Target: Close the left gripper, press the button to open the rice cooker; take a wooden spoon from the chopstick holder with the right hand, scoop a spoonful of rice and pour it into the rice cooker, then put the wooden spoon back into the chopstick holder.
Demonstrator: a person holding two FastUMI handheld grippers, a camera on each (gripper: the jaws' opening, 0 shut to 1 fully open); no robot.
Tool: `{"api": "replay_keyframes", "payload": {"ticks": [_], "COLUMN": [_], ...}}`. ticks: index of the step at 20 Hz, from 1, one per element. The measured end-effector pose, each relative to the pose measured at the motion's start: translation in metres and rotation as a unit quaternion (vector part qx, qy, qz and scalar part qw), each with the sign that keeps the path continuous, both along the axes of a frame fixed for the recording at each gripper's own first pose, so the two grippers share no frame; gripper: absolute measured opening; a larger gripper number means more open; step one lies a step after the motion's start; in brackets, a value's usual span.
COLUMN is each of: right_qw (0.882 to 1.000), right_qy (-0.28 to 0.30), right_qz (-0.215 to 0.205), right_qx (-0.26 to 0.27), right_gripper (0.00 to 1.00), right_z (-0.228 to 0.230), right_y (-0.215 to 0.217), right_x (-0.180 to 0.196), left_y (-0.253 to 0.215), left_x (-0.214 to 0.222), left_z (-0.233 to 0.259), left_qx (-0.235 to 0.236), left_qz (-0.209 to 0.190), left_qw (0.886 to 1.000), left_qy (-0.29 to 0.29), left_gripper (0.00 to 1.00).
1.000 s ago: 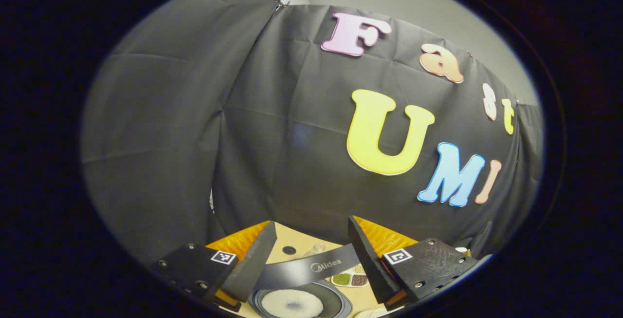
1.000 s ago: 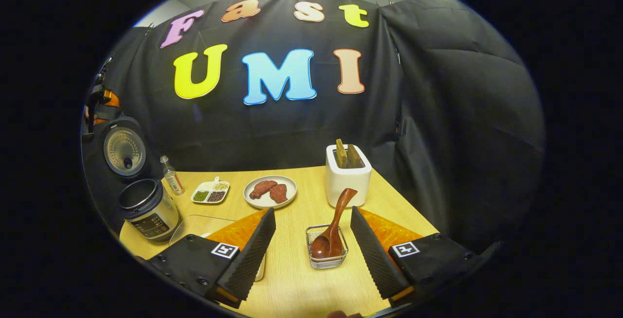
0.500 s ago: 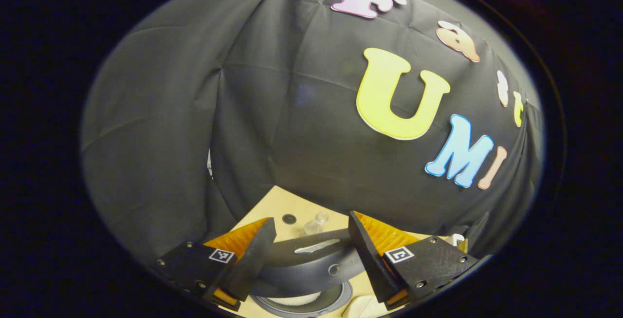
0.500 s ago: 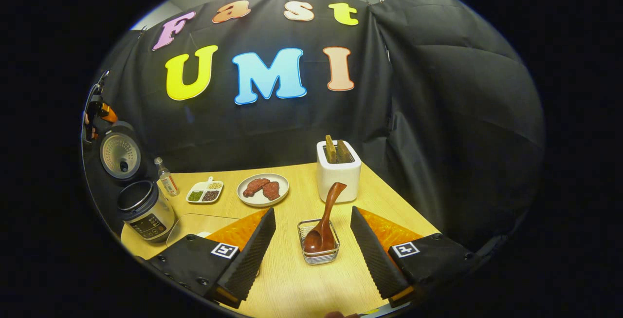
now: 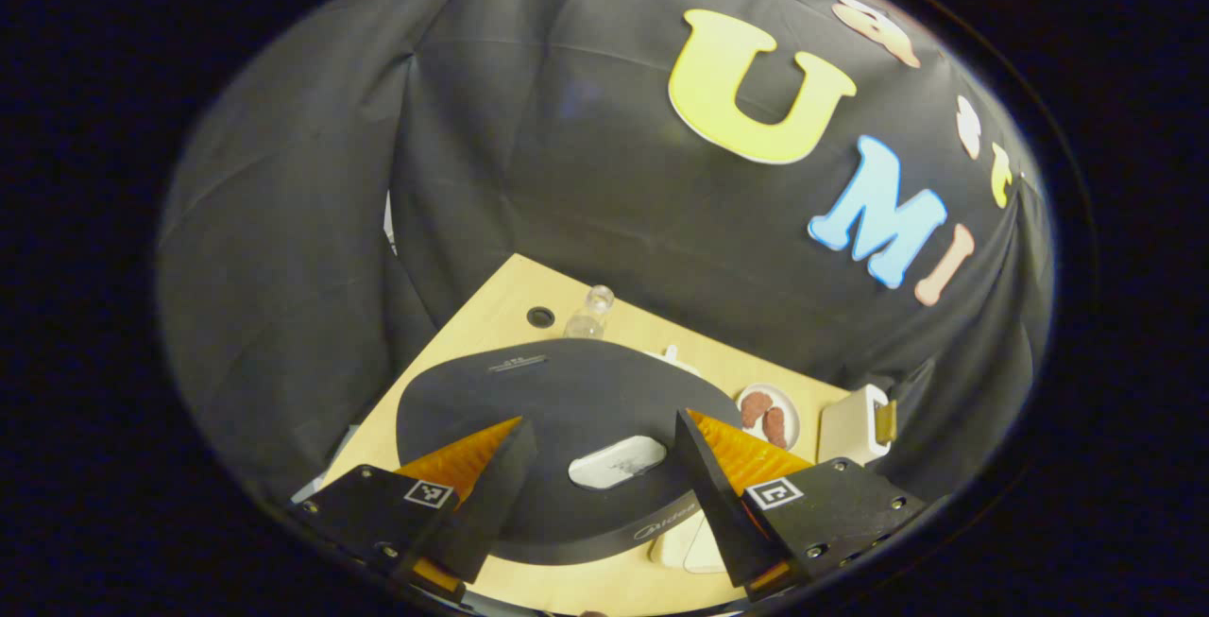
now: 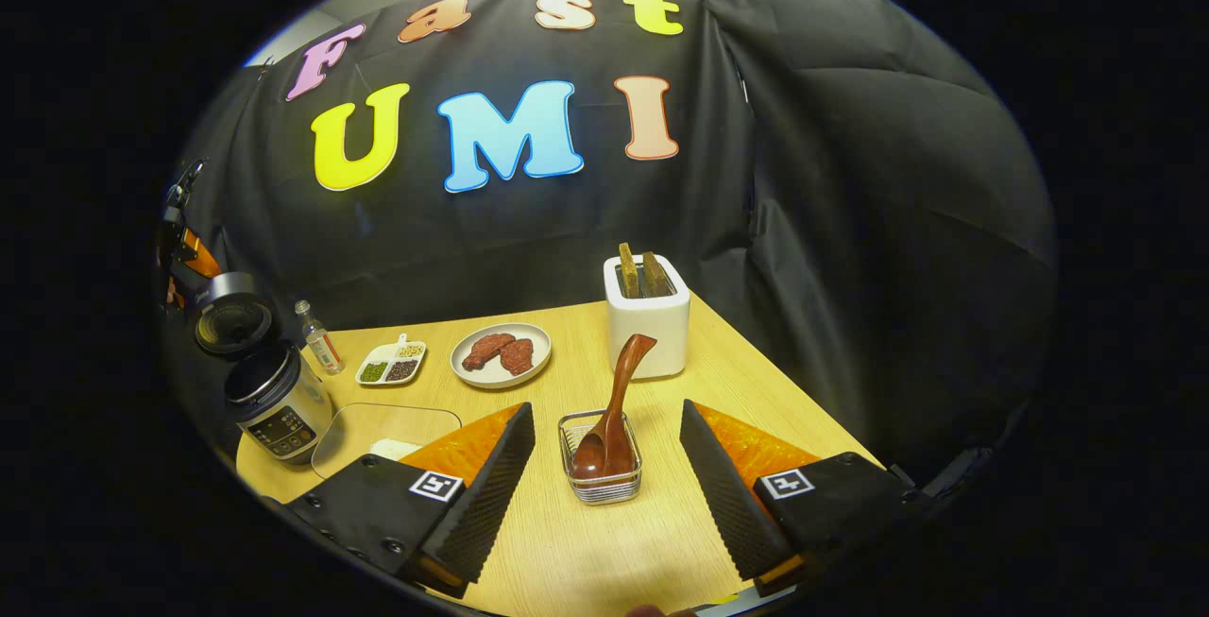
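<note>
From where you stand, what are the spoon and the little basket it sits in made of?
The spoon looks like dark, reddish-brown wood with a smooth glossy finish. The basket seems to be thin shiny metal wire, since the table shows through its sides.

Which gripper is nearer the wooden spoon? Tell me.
Right. The right gripper hangs open just before the wooden spoon in its holder; the left gripper is over the rice cooker lid.

Pale, matt wooden table (image 6: 652,541) with fine grain. Glossy reddish-brown wooden spoon (image 6: 612,409) in a shiny wire-metal chopstick holder (image 6: 600,483). At 9 o'clock, a brushed-metal rice cooker (image 6: 276,402) with a matt black lid (image 5: 567,409). Smooth white plastic toaster (image 6: 647,329); matt, creased black cloth wall (image 6: 850,220).
</note>
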State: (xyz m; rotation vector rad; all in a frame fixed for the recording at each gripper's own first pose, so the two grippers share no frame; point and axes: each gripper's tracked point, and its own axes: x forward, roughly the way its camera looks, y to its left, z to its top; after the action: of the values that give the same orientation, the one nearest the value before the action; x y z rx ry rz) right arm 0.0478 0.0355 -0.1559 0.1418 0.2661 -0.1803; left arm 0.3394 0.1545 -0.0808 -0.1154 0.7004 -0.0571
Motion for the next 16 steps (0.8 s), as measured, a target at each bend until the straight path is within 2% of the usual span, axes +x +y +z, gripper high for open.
{"api": "replay_keyframes", "payload": {"ticks": [2, 3, 7, 8, 9, 10, 11, 12, 13, 16], "right_qw": [1.000, 1.000, 1.000, 1.000, 1.000, 1.000, 1.000, 1.000, 0.999, 0.999], "right_qy": [0.001, 0.004, 0.012, 0.014, 0.016, 0.019, 0.022, 0.025, 0.026, 0.031], "right_qz": [0.002, 0.002, 0.004, 0.005, 0.008, 0.010, 0.010, 0.011, 0.011, 0.017], "right_qx": [0.005, 0.009, 0.020, 0.020, 0.019, 0.015, 0.013, 0.013, 0.014, 0.010], "right_gripper": [0.98, 0.98, 0.98, 0.98, 0.98, 0.98, 0.98, 0.98, 0.99, 0.98], "right_z": [-0.002, -0.005, -0.013, -0.015, -0.017, -0.019, -0.021, -0.023, -0.024, -0.029], "right_y": [-0.003, -0.004, -0.009, -0.010, -0.011, -0.011, -0.013, -0.014, -0.015, -0.018], "right_x": [0.001, 0.001, 0.002, 0.001, 0.000, -0.001, -0.001, -0.002, -0.002, -0.001], "left_y": [-0.006, -0.009, -0.019, -0.020, -0.019, -0.019, -0.019, -0.018, -0.018, -0.018], "left_x": [-0.011, -0.016, -0.040, -0.043, -0.044, -0.043, -0.044, -0.038, -0.041, -0.041], "left_z": [-0.015, -0.026, -0.081, -0.095, -0.108, -0.118, -0.120, -0.123, -0.119, -0.121], "left_qx": [0.021, 0.031, 0.068, 0.081, 0.096, 0.113, 0.137, 0.155, 0.163, 0.147], "left_qz": [-0.006, -0.011, -0.038, -0.044, -0.050, -0.053, -0.054, -0.061, -0.064, -0.049], "left_qw": [1.000, 0.999, 0.994, 0.991, 0.989, 0.987, 0.984, 0.981, 0.980, 0.983], "left_qy": [0.016, 0.027, 0.082, 0.094, 0.102, 0.105, 0.103, 0.095, 0.097, 0.095], "left_gripper": [0.94, 0.96, 0.97, 0.94, 1.00, 0.94, 1.00, 0.97, 0.96, 0.97]}}
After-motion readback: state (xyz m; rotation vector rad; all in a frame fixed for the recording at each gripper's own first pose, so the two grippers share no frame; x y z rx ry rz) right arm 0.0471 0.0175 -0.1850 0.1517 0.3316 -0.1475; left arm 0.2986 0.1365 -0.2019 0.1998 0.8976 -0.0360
